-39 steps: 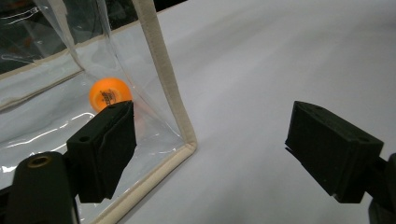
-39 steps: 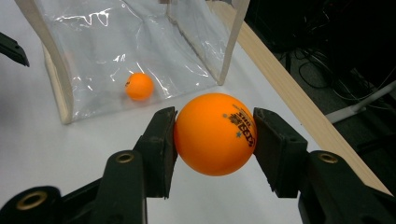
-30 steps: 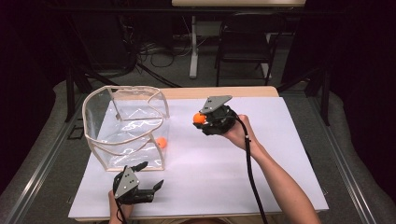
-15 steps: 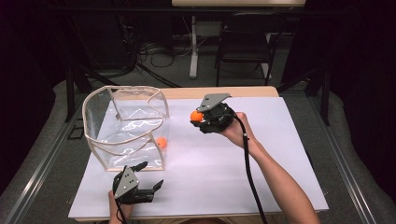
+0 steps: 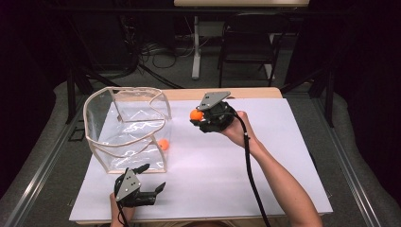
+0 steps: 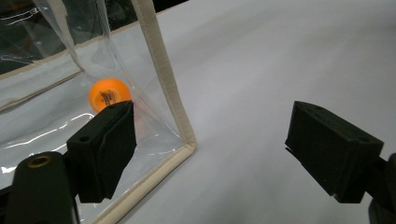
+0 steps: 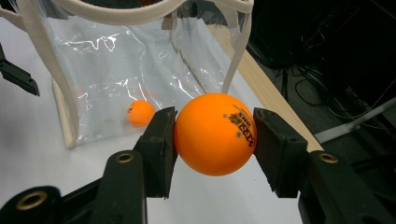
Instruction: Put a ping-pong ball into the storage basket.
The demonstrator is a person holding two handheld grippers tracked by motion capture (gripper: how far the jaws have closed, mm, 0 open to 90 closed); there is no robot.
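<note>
Now the right claw (image 5: 197, 116) is closed on an orange ball (image 5: 196, 114), one jaw on each side of it, and holds it above the white desk (image 5: 283, 142), just beside the clear bag (image 5: 125, 132) and near its open top. A second ball (image 5: 163, 144) lies inside the bag at the near corner. The left claw (image 5: 150, 178) rests low near the desk's front edge, close to that corner, with jaws wide apart and nothing between them.
</note>
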